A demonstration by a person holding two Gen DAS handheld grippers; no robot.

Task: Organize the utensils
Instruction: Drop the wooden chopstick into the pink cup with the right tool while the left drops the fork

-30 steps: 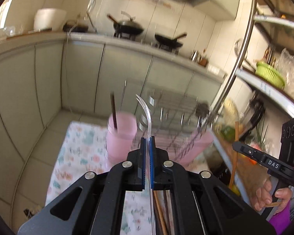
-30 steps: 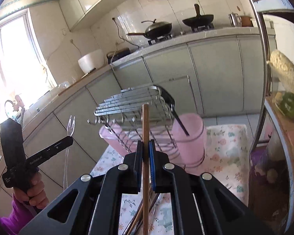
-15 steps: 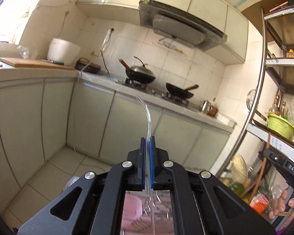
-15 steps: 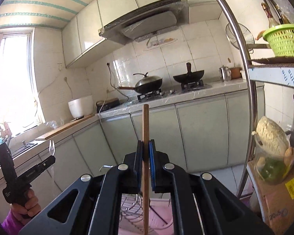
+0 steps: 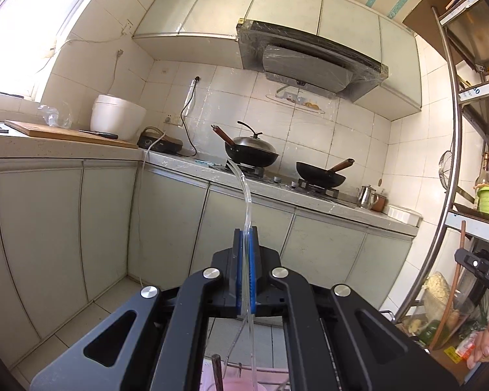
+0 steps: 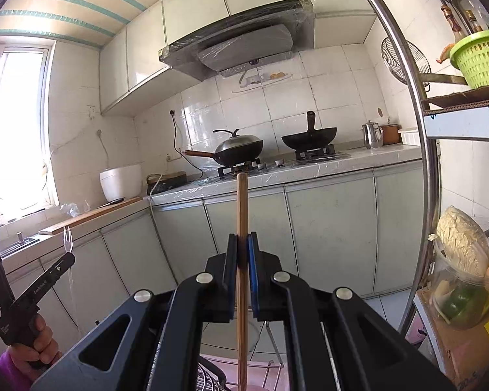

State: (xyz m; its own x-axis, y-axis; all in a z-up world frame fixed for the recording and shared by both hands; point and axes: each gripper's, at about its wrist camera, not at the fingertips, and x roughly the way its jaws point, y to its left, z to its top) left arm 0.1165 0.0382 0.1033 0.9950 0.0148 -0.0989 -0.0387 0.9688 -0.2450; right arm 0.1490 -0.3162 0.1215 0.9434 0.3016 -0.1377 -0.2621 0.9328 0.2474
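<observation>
Pink cup (image 5: 241, 384) – cut by bottom edge; chopstick (image 6: 242, 260) too.

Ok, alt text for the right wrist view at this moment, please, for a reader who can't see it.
The right gripper is shut on an upright wooden chopstick, pointing toward a kitchen counter with two woks on a stove. At lower left, the left gripper holds a clear plastic fork.

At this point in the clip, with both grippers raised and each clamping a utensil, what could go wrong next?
1. The left gripper pinches a thin clear plastic fork that already curves; it could flex, slip or snap on insertion.
2. The right gripper holds a long wooden chopstick mid-length, so it may pivot between the pads.
3. The pink cup sits barely in view at the frame's bottom, so aiming down is hard to judge.
</observation>
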